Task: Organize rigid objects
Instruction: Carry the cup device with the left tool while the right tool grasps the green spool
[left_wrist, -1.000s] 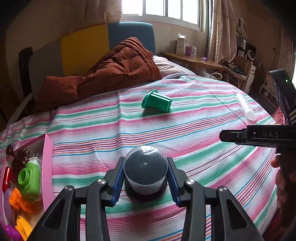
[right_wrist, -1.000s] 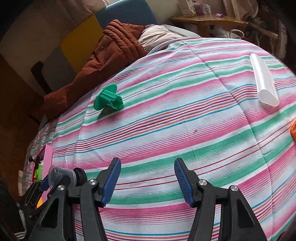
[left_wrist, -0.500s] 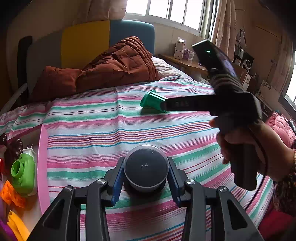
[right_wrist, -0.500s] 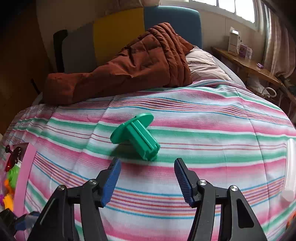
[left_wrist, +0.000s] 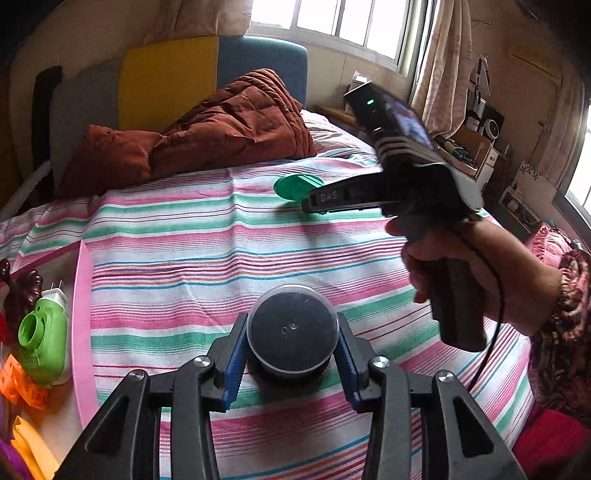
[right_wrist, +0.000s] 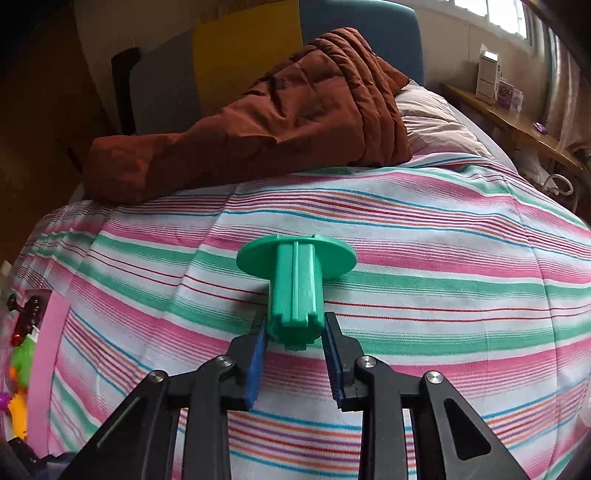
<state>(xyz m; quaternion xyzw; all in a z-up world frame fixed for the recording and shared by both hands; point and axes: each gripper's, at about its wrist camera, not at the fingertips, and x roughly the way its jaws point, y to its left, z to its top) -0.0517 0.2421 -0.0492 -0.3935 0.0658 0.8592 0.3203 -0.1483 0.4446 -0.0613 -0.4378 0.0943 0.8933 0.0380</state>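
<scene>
My left gripper (left_wrist: 291, 354) is shut on a round dark container with a clear lid (left_wrist: 291, 328), held just above the striped bedsheet. My right gripper (right_wrist: 294, 350) reaches to a green flanged spool (right_wrist: 295, 284) that lies on the sheet; its blue pads stand at both sides of the spool's near end, close against it. In the left wrist view the right gripper's body (left_wrist: 406, 184) sits over the green spool (left_wrist: 295, 184). A pink tray (left_wrist: 83, 314) at the left holds a green toy camera (left_wrist: 44, 339) and several small toys.
A rust-brown quilt (right_wrist: 258, 122) is heaped at the head of the bed, with a pillow (right_wrist: 436, 125) beside it. A wooden side shelf (right_wrist: 517, 122) with boxes stands at the right. The bed edge drops off at the right.
My right gripper has moved forward to the green spool and its jaws have narrowed around the spool's near end. My left gripper has kept hold of the container, barely shifting.
</scene>
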